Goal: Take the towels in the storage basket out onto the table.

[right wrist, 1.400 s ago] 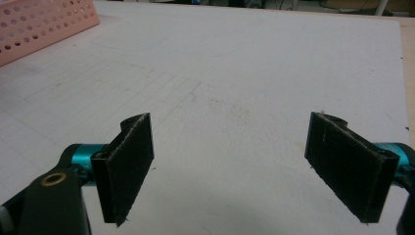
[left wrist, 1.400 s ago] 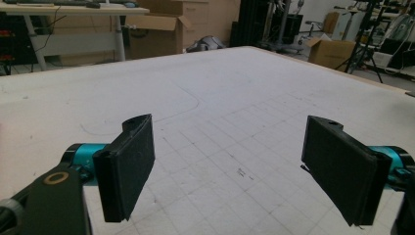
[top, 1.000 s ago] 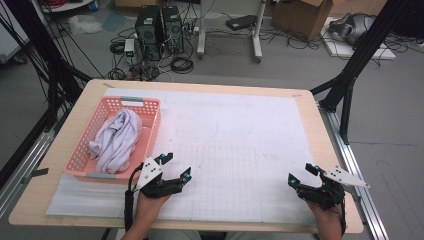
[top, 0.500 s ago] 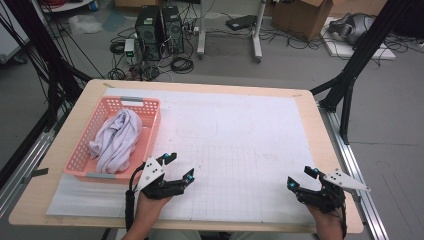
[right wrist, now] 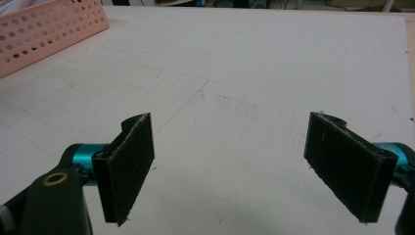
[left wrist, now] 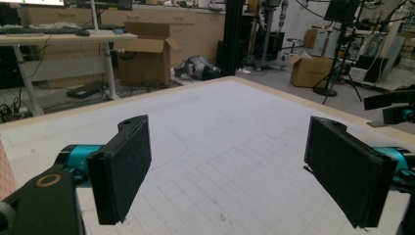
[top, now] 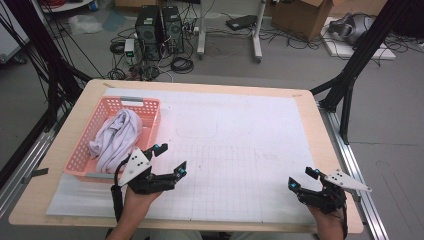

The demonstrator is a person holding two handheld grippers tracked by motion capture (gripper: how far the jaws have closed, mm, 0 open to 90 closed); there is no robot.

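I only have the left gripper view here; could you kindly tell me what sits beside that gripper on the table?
Observer: A pink basket stands just left of the left gripper, holding a crumpled white cloth.
Operator: Thank you. Is the cloth gripped by anything?
Observer: No, it lies loose in the basket; the left jaws are open and empty.
Operator: And the right gripper?
Observer: The right gripper is near the table's right front corner, jaws open and empty.

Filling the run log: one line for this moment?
left tongs: open, beside basket | right tongs: open, over mat | cloth: in basket
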